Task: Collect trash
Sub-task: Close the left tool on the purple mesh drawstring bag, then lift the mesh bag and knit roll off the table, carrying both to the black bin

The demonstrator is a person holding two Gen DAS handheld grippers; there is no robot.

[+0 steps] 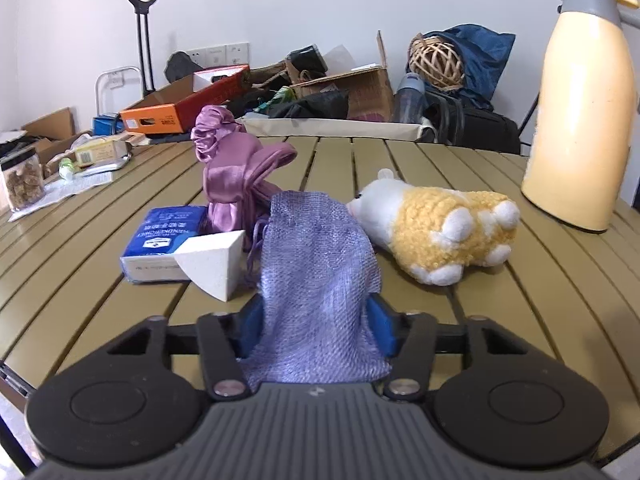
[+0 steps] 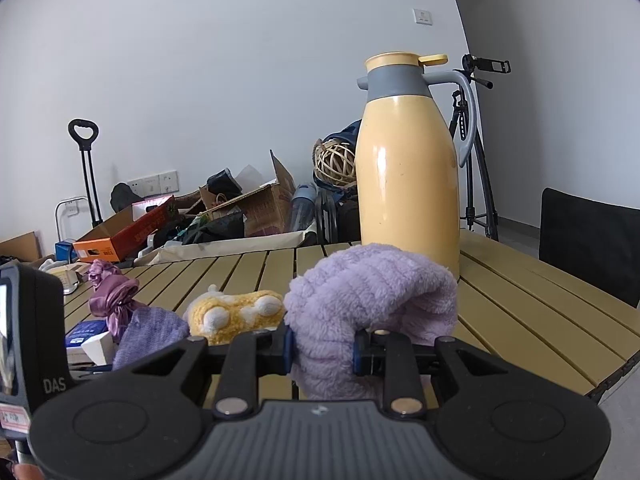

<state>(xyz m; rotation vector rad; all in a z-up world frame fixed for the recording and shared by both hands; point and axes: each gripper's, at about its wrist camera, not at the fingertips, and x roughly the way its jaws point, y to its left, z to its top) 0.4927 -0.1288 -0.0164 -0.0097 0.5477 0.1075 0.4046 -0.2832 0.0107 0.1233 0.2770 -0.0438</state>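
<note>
A lilac mesh cloth lies on the slatted table, and my left gripper is shut on its near end, with the blue pads against both sides. The cloth also shows in the right wrist view. My right gripper is shut on a fluffy lilac towel that bulges above the fingers. A shiny purple satin cloth stands bunched behind the mesh cloth. Left of the mesh cloth sit a blue tissue pack and a white wedge.
A yellow and white plush toy lies right of the mesh cloth. A tall yellow thermos jug stands further back on the right. A jar and papers sit at the table's left edge. Boxes and bags are piled beyond the far edge.
</note>
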